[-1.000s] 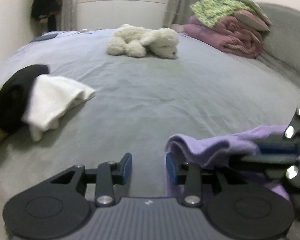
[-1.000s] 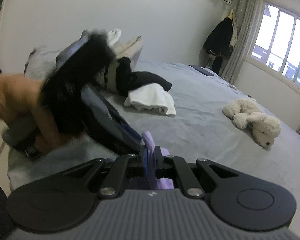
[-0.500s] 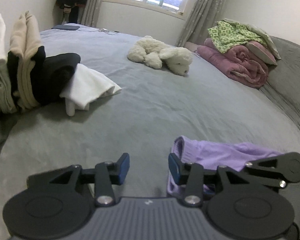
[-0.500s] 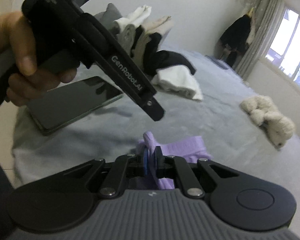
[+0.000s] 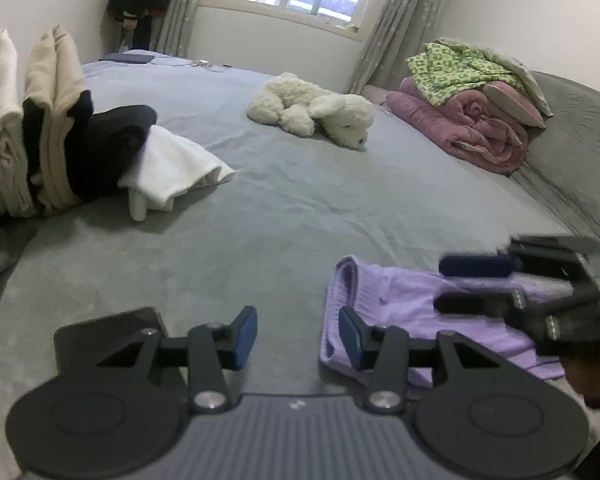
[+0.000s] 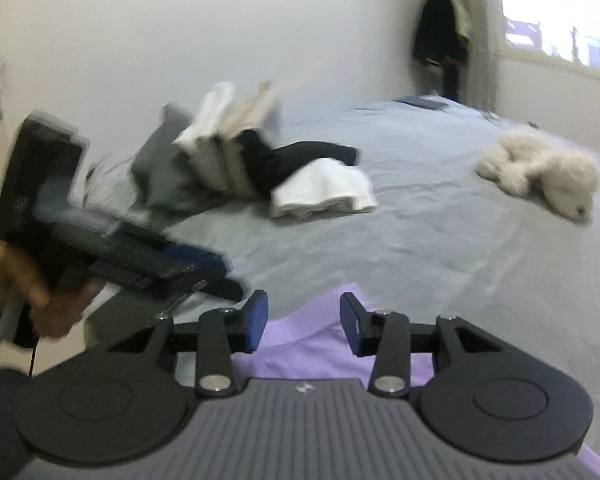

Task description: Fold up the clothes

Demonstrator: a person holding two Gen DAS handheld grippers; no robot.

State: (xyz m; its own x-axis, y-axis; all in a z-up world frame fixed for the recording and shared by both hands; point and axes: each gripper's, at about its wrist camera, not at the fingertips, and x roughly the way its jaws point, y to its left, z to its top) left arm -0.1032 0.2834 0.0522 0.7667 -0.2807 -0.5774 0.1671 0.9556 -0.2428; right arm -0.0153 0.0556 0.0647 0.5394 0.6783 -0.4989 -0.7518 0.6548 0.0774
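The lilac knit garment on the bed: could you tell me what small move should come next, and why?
Probably close the left gripper on the near edge of the lilac knit garment. Both it and the right gripper are open, and the garment lies loose on the grey bedsheet.

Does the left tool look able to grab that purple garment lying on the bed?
Probably yes. The left tool is open, the purple garment lies just beside its right finger, and nothing sits between them on the bed.

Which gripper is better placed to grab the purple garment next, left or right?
Probably right. The open right gripper hangs directly over the purple garment; the open left gripper sits off its edge, mostly over bare bed.
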